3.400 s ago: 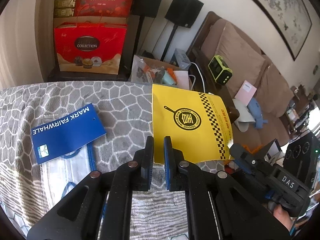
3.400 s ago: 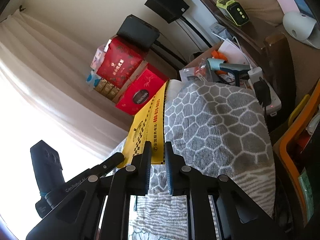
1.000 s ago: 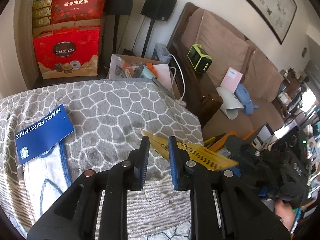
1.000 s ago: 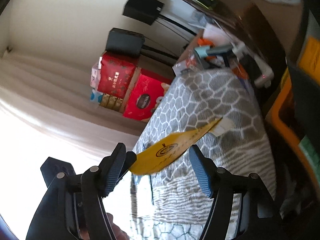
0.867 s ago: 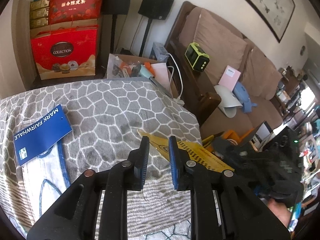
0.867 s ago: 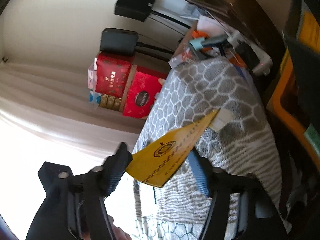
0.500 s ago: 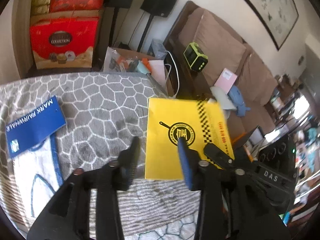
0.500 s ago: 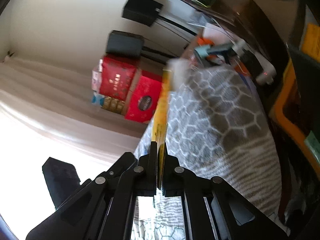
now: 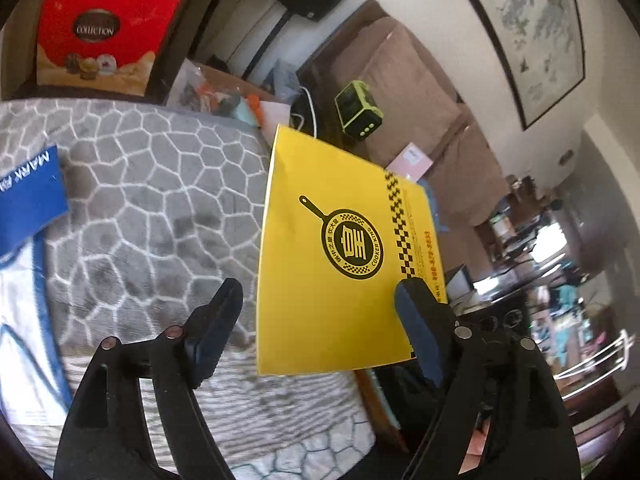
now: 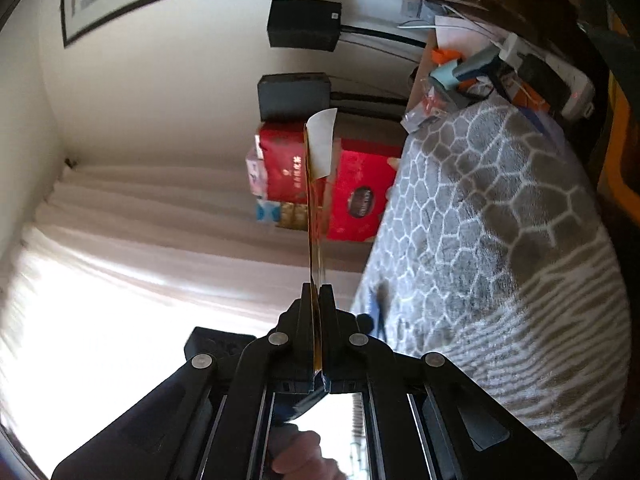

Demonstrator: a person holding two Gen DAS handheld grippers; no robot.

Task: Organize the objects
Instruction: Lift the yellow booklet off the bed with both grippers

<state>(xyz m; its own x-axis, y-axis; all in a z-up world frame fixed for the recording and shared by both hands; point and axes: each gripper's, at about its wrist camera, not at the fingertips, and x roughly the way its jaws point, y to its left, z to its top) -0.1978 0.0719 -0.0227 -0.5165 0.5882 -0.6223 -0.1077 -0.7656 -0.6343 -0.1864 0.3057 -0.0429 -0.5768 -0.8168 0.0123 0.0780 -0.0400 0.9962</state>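
A yellow card (image 9: 340, 240) with a black frying-pan logo and a checkered stripe hangs upright over the right end of the grey honeycomb blanket (image 9: 140, 200). My left gripper (image 9: 316, 292) is opening. The card's lower edge stands between its blue pads without touching them. In the right wrist view the same card (image 10: 314, 220) shows edge-on, a white label (image 10: 322, 144) at its far tip, and my right gripper (image 10: 317, 290) is shut on its near edge. A blue "MARK FAIRWHALE" card (image 9: 28, 196) lies at the left on a white packet (image 9: 20, 320).
Red gift boxes (image 9: 100, 36) stand beyond the blanket's far edge, beside an open box of clutter (image 9: 224, 96). A brown sofa (image 9: 400, 80) with a green device (image 9: 358, 110) on its arm fills the right. A hand (image 10: 300, 456) shows under the right gripper.
The right gripper has closed on the yellow card's edge. The left jaws have spread wide off it. The card has swung from lying flat to facing the left camera.
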